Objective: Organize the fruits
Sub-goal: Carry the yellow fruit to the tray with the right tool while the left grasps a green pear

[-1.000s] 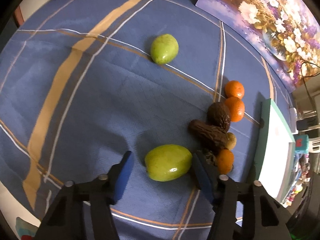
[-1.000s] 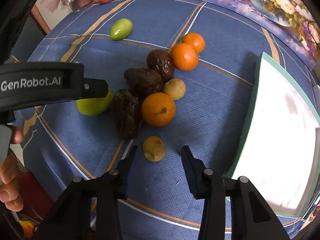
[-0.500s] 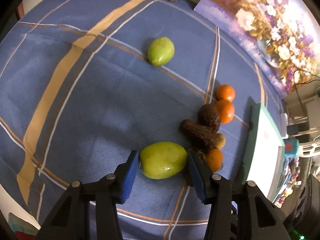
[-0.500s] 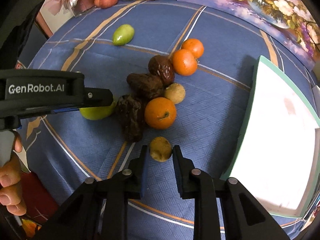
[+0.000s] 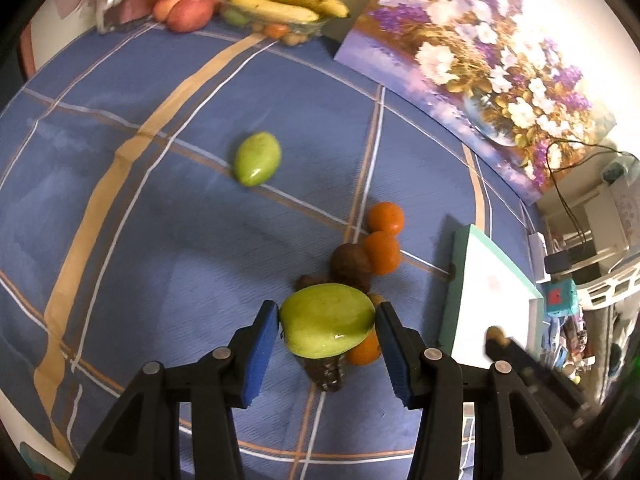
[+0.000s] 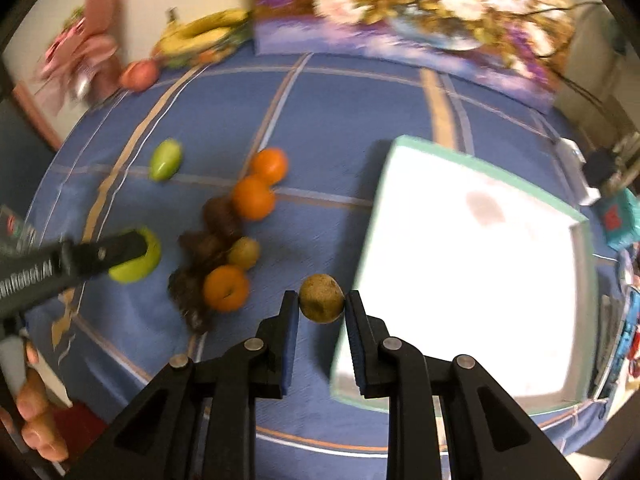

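Observation:
My left gripper (image 5: 327, 326) is shut on a green mango (image 5: 327, 327), lifted above the pile of fruit. Under it lie dark brown fruits (image 5: 350, 262) and oranges (image 5: 382, 252). A second green mango (image 5: 257, 159) rests farther back on the blue cloth. My right gripper (image 6: 322, 300) is shut on a small brown round fruit (image 6: 321, 297), held off the cloth beside the near left edge of the white tray (image 6: 400, 152). The right wrist view, blurred, shows the pile (image 6: 224, 256) to the left, with oranges (image 6: 254, 199) and another small brown fruit (image 6: 244, 253).
A flower painting (image 5: 480, 64) leans at the table's back right. Bananas (image 5: 284, 0) in a clear container and red fruits (image 5: 186, 10) sit at the far edge. A person's fingers (image 6: 36, 428) hold the left gripper's handle at lower left. Clutter and a cable lie beyond the tray.
Both grippers closed on their fruit and rose off the cloth. The left lifted the near green mango; the right lifted the small brown fruit and carried it right, toward the tray.

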A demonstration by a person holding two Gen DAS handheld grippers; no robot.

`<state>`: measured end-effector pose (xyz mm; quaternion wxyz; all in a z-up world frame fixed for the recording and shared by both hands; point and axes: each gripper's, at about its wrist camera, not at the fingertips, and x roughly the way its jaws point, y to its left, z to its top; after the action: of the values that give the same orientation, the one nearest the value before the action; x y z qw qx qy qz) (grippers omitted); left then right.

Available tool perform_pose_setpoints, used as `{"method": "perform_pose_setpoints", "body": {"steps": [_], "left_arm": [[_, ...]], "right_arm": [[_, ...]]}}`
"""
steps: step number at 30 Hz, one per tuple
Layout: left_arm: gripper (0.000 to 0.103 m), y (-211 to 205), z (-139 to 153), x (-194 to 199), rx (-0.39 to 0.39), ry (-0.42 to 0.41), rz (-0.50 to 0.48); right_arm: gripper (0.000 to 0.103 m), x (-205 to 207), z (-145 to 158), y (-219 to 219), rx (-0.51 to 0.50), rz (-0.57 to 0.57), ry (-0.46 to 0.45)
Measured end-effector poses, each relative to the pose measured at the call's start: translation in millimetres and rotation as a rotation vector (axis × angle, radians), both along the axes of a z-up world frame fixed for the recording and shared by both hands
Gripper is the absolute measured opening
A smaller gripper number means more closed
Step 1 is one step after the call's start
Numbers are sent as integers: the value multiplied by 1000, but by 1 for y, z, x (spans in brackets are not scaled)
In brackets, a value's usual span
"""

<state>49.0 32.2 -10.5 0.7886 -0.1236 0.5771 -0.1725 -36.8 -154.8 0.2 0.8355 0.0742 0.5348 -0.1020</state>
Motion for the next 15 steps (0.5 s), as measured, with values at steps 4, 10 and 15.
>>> {"method": "perform_pose_setpoints", "body": {"steps": [4,10,15], "left_arm": [[53,-14,4,0,38,-26,-24],[53,-34,4,9,33,-32,-46],[53,-69,11,14,44,-52,-100]], "right_arm": [[25,9,11,-17,-18,-50,-47],[25,13,13,-52,-27,-99,-80],[25,19,14,-86,-30,-120,-60]]}}
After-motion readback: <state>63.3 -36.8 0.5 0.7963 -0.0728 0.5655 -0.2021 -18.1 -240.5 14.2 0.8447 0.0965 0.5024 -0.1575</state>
